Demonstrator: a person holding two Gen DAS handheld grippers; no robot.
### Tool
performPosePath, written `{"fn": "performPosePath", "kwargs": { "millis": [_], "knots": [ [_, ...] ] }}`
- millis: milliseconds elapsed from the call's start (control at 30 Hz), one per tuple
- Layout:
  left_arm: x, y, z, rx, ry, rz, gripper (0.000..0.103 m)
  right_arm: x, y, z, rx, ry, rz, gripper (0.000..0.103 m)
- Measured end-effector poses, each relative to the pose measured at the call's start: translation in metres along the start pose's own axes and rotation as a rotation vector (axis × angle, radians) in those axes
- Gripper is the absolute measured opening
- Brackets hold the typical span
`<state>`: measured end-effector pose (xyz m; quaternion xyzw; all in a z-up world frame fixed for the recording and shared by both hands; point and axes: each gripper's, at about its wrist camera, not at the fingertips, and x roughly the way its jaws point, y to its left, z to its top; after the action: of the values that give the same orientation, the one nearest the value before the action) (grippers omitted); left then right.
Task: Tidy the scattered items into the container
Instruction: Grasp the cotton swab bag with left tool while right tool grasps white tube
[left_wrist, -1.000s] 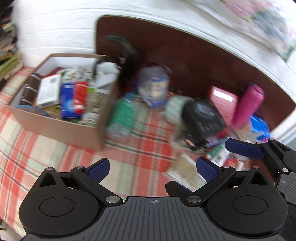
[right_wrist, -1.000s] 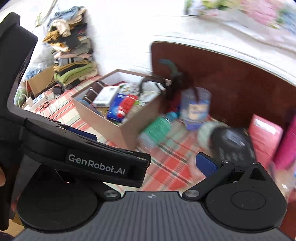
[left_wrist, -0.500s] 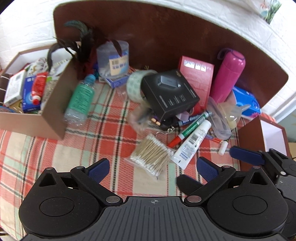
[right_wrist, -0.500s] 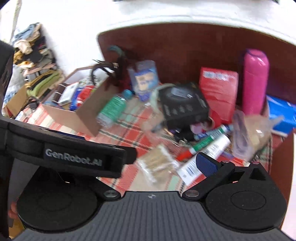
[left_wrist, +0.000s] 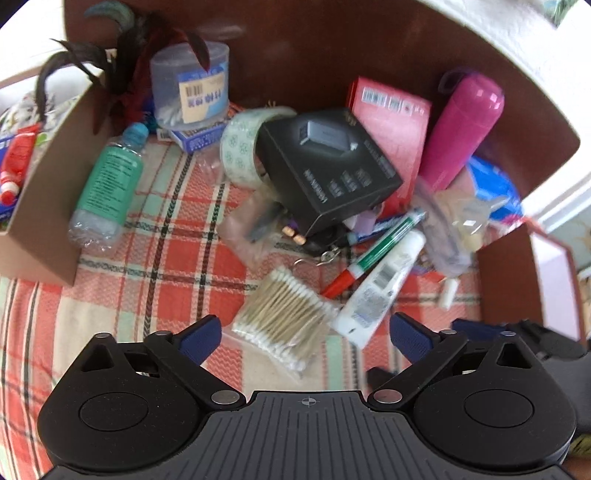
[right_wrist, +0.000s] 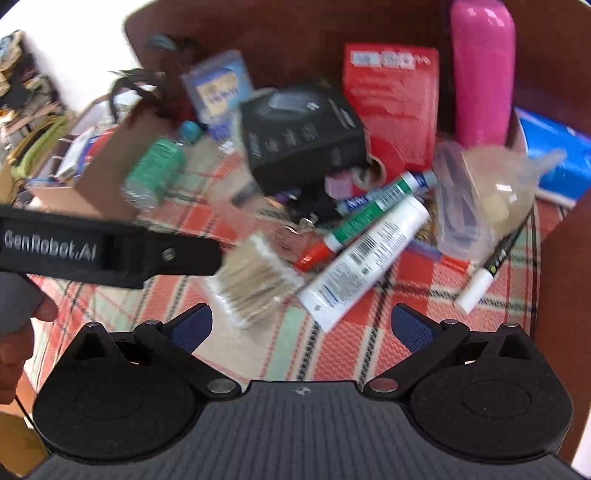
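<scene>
Hovering side by side over plaid cloth (left_wrist: 177, 258): left gripper (left_wrist: 306, 332) and right gripper (right_wrist: 301, 321), fingers spread, empty. Cotton swab packet (left_wrist: 284, 317) lay below; cardboard box (left_wrist: 48, 184) far left.

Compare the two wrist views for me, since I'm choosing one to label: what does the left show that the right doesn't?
Only the left wrist view shows the tape roll clearly. Only the right wrist view shows the black marker with its white cap and the piled clothes. Both show the cotton swabs, white tube, black box and pink bottle.
</scene>
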<state>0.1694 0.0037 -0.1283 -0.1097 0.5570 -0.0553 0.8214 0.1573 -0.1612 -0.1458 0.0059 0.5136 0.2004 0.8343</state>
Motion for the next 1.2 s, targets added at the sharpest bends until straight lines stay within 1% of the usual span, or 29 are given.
{"fn": "performPosePath", "kwargs": {
  "millis": [133, 233, 367, 600, 733, 867, 967, 1100, 1200],
  "knots": [
    [0.019, 0.006, 0.005, 0.008, 0.029, -0.016, 0.101, 0.015, -0.014, 0.001, 0.032, 0.04, -0.029, 0.102],
    [0.035, 0.009, 0.007, 0.022, 0.047, -0.009, 0.101, 0.025, -0.022, 0.003, 0.036, 0.057, -0.056, 0.102],
    [0.051, 0.014, 0.013, 0.012, 0.077, -0.01, 0.1, 0.036, -0.03, 0.004, 0.054, 0.075, -0.075, 0.102],
    [0.061, 0.026, 0.019, 0.0, 0.091, -0.029, 0.098, 0.048, -0.042, 0.003, 0.102, 0.072, -0.101, 0.102],
    [0.065, 0.028, 0.019, 0.02, 0.103, -0.029, 0.097, 0.053, -0.052, 0.003, 0.161, 0.07, -0.112, 0.102],
    [0.07, 0.019, 0.017, 0.077, 0.114, -0.051, 0.095, 0.055, -0.055, 0.005, 0.171, 0.065, -0.124, 0.102],
    [0.078, 0.016, 0.017, 0.089, 0.121, -0.055, 0.092, 0.057, -0.057, 0.007, 0.179, 0.062, -0.133, 0.102],
    [0.089, 0.014, 0.017, 0.114, 0.139, -0.051, 0.088, 0.06, -0.06, 0.009, 0.19, 0.057, -0.144, 0.09],
    [0.092, 0.013, 0.018, 0.129, 0.138, -0.047, 0.089, 0.062, -0.061, 0.012, 0.195, 0.054, -0.143, 0.087]
  ]
}}
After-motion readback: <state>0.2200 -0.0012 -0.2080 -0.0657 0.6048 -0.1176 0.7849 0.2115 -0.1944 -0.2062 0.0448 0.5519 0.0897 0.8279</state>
